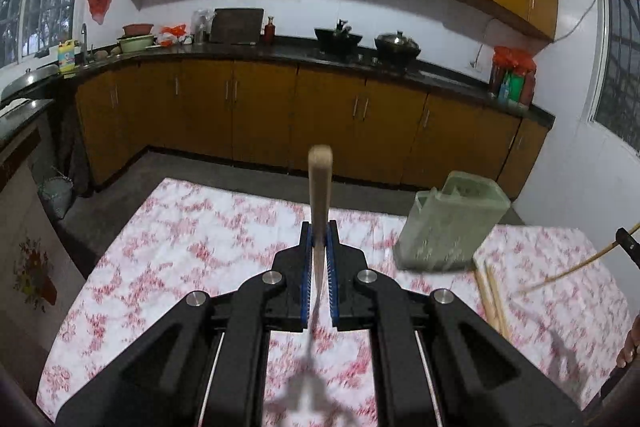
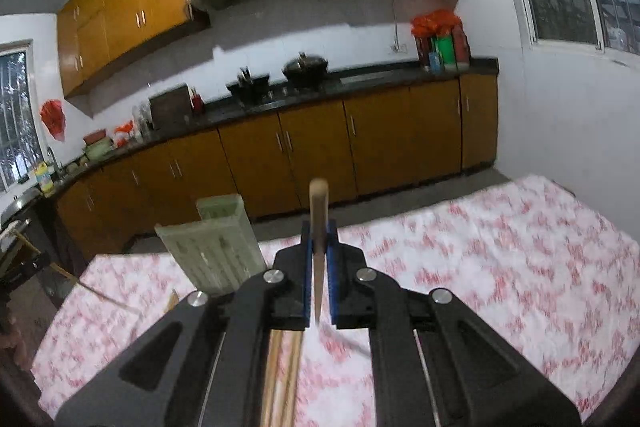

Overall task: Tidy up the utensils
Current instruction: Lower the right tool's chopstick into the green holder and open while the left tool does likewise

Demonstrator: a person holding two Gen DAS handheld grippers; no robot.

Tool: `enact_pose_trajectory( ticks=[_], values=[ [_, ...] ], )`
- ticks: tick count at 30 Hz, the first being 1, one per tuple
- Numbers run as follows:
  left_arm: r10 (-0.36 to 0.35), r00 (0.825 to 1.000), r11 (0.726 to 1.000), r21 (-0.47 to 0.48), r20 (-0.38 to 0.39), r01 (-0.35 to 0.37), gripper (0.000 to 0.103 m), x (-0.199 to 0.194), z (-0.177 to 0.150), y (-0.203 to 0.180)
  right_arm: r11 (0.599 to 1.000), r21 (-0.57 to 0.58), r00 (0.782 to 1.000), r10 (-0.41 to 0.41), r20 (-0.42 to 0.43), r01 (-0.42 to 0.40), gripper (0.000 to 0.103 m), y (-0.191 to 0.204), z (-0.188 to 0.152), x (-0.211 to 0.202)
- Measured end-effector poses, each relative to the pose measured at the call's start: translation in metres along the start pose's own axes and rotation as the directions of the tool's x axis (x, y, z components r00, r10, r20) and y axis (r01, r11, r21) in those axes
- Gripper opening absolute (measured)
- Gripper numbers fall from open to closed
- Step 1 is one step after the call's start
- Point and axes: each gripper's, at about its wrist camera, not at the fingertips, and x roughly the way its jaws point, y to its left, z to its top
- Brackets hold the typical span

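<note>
My left gripper (image 1: 319,231) is shut on a wooden-handled utensil (image 1: 320,183). Its pale handle sticks up past the blue pads and a thin metal stem runs down between them; its lower end is hidden. To the right on the table stands a pale green slotted utensil holder (image 1: 450,223), with chopsticks (image 1: 493,301) lying in front of it. My right gripper (image 2: 319,227) is shut on another wooden-handled utensil (image 2: 319,207), whose metal part tapers down between the pads. The green holder (image 2: 216,247) stands left of it, and the chopsticks (image 2: 282,367) lie under the gripper body.
The table carries a white cloth with red flowers (image 1: 192,239), and its far edge drops to a grey floor. Beyond run brown kitchen cabinets (image 1: 260,107) and a dark counter with pots. A hand (image 1: 629,345) and part of the other gripper show at the right edge.
</note>
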Motion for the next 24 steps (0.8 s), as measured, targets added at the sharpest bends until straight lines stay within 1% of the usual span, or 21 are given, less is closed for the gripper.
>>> enact_pose_trajectory(
  ticks=[3, 6, 8, 10, 11, 13, 15, 18, 21, 24],
  values=[
    [-0.020, 0.998, 1.000, -0.005, 0.057, 0.020, 0.007, -0.008, 0.024, -0.007, 0.999, 0.004, 0.994, 0.036, 0.101, -0.037, 0.008, 0.011, 0.033, -0.012],
    [-0.052, 0.990, 0.999, -0.005, 0.130, 0.053, 0.007, -0.019, 0.049, -0.020, 0.996, 0.009, 0.978, 0.088, 0.188, -0.091, 0.008, 0.024, 0.063, -0.020],
    [-0.085, 0.979, 0.996, -0.012, 0.187, 0.088, 0.008, -0.026, 0.069, -0.034, 0.991, 0.012, 0.962, 0.123, 0.242, -0.130, 0.008, 0.036, 0.083, -0.021],
    [-0.116, 0.965, 0.992, -0.016, 0.233, 0.123, 0.007, -0.030, 0.082, -0.045, 0.988, 0.016, 0.950, 0.143, 0.277, -0.153, 0.008, 0.045, 0.094, -0.017],
    [-0.132, 0.957, 0.990, -0.012, 0.258, 0.140, 0.007, -0.031, 0.087, -0.053, 0.985, 0.018, 0.943, 0.158, 0.294, -0.170, 0.008, 0.051, 0.101, -0.013],
    [-0.153, 0.944, 0.987, -0.003, 0.291, 0.161, 0.007, -0.030, 0.092, -0.066, 0.982, 0.016, 0.935, 0.173, 0.309, -0.187, 0.008, 0.058, 0.107, -0.004],
    [-0.176, 0.936, 0.983, 0.001, 0.306, 0.184, 0.007, -0.022, 0.093, -0.079, 0.983, 0.007, 0.936, 0.174, 0.305, -0.185, 0.008, 0.064, 0.107, 0.010],
    [-0.200, 0.936, 0.978, 0.007, 0.291, 0.207, 0.007, -0.005, 0.088, -0.091, 0.985, -0.007, 0.950, 0.168, 0.262, -0.172, 0.008, 0.071, 0.101, 0.037],
    [-0.219, 0.949, 0.975, 0.008, 0.228, 0.223, 0.007, 0.022, 0.075, -0.102, 0.987, -0.015, 0.968, 0.158, 0.194, -0.158, 0.008, 0.074, 0.090, 0.063],
    [-0.223, 0.959, 0.974, 0.006, 0.173, 0.226, 0.008, 0.039, 0.065, -0.105, 0.988, -0.011, 0.979, 0.157, 0.134, -0.157, 0.008, 0.073, 0.077, 0.082]
  ],
)
